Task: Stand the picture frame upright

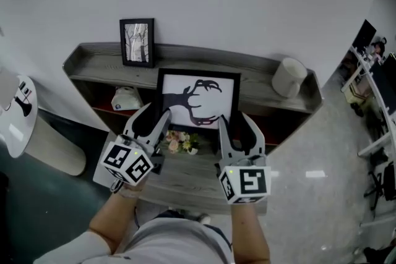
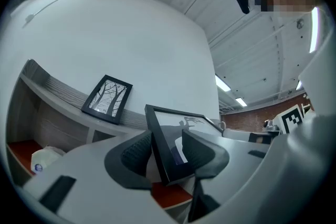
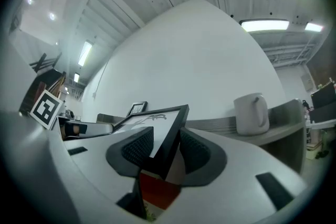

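The large black picture frame (image 1: 198, 99) with a dark branching silhouette on white is held tilted over the grey shelf top (image 1: 260, 68), its top edge toward the wall. My left gripper (image 1: 158, 112) is shut on its lower left corner. My right gripper (image 1: 233, 117) is shut on its lower right corner. In the left gripper view the frame (image 2: 167, 136) runs slantwise between the ribbed pads (image 2: 137, 150) of my left gripper (image 2: 163, 147). In the right gripper view the frame's corner (image 3: 167, 131) is pinched in my right gripper (image 3: 165, 147).
A small black frame (image 1: 137, 42) with a tree print leans upright against the wall at the shelf's back left. A white mug (image 1: 289, 76) stands at the right end. Flowers (image 1: 181, 141) lie on the lower board, a white object (image 1: 127, 97) inside the shelf.
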{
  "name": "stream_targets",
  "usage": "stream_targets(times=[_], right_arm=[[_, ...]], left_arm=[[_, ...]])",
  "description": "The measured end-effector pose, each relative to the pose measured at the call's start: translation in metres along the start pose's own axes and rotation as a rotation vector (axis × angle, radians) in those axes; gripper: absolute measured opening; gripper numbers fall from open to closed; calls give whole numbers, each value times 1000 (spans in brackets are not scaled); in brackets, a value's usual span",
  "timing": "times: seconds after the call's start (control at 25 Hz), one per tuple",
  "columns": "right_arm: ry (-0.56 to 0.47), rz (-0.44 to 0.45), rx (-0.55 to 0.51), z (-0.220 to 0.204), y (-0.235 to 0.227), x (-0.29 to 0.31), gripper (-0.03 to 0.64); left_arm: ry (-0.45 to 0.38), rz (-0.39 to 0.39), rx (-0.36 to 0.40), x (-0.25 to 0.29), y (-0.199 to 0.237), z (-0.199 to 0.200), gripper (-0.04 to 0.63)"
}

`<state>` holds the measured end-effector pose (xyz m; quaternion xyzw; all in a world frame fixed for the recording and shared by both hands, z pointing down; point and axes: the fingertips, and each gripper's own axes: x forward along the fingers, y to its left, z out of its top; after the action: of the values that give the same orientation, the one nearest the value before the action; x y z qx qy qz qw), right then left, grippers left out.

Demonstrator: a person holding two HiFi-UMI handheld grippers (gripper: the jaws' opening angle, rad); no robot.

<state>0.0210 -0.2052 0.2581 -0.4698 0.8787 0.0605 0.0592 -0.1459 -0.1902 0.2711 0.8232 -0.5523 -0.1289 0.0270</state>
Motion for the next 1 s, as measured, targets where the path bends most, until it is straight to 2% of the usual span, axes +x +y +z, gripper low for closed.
stream_targets(times=[0.12, 0.32, 0.56, 1.0], right_arm=[[-4, 11, -39, 22, -6, 20, 161], [-25, 15, -48, 52, -17, 48, 153], [-14, 26, -85, 70, -29, 78, 152], [-23, 102, -103, 95, -52, 130, 146]], left_arm=[[-9, -3, -7, 13, 6, 12, 183], [-8, -9, -21, 32, 11, 22, 183], [35, -45, -65, 47, 14, 16, 183], [90, -126, -119, 66, 2, 13, 184]])
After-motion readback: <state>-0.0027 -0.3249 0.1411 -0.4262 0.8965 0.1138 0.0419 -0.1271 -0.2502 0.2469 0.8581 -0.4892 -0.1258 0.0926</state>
